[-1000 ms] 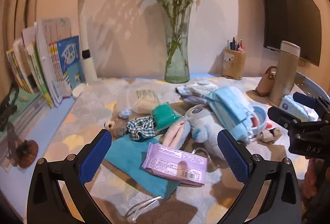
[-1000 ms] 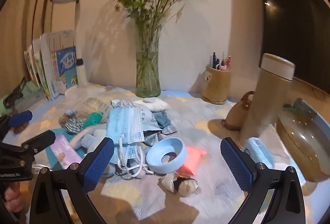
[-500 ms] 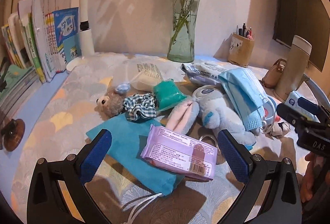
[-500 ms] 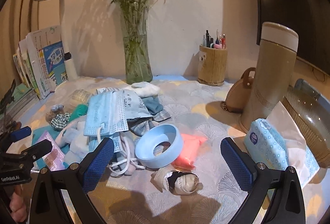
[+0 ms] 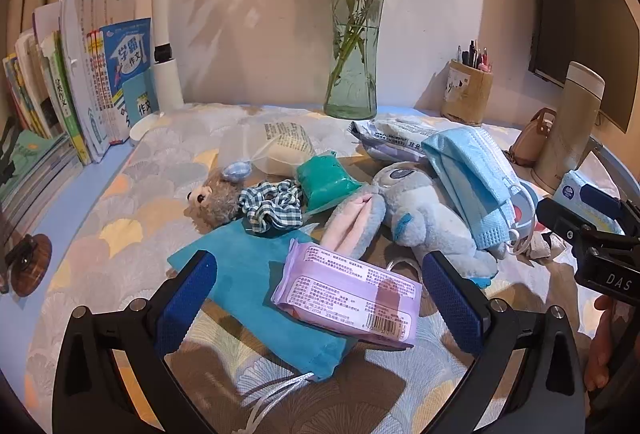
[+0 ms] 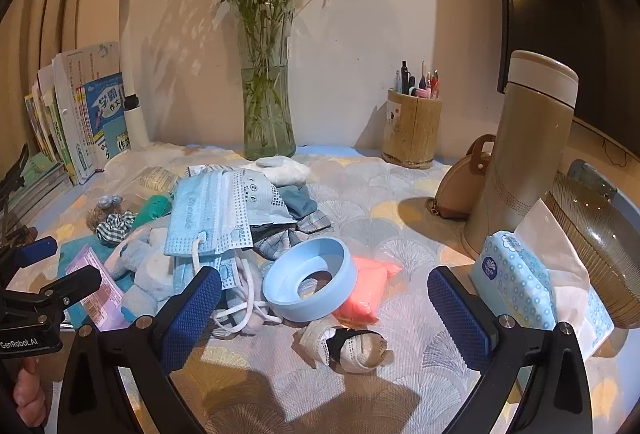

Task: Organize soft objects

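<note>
A heap of soft things covers the table. In the left wrist view a purple wipes pack [image 5: 349, 294] lies on a teal drawstring pouch [image 5: 256, 298], right between my open left gripper's [image 5: 318, 292] fingers. Behind sit a grey plush rabbit [image 5: 416, 218], a small bear [image 5: 214, 196], a checked scrunchie [image 5: 274, 208], a green packet [image 5: 326, 184] and blue face masks [image 5: 470, 170]. In the right wrist view my open right gripper [image 6: 324, 304] hovers over a blue ring [image 6: 310, 284], an orange packet [image 6: 370, 288] and rolled socks [image 6: 348, 348]; the face masks [image 6: 214, 212] lie left.
A glass vase [image 6: 266, 114] of flowers, a pen holder [image 6: 412, 132], a lamp [image 6: 124, 46] and upright books [image 5: 80, 74] line the back wall. A tan flask [image 6: 524, 154], tissue pack [image 6: 520, 282], small brown bag [image 6: 460, 182] and ribbed bowl [image 6: 592, 250] crowd the right side.
Both grippers have come lower and closer to the pile. The wipes pack now sits larger between the left fingers; the blue ring and socks sit nearer the right fingers. Nothing has been taken hold of.
</note>
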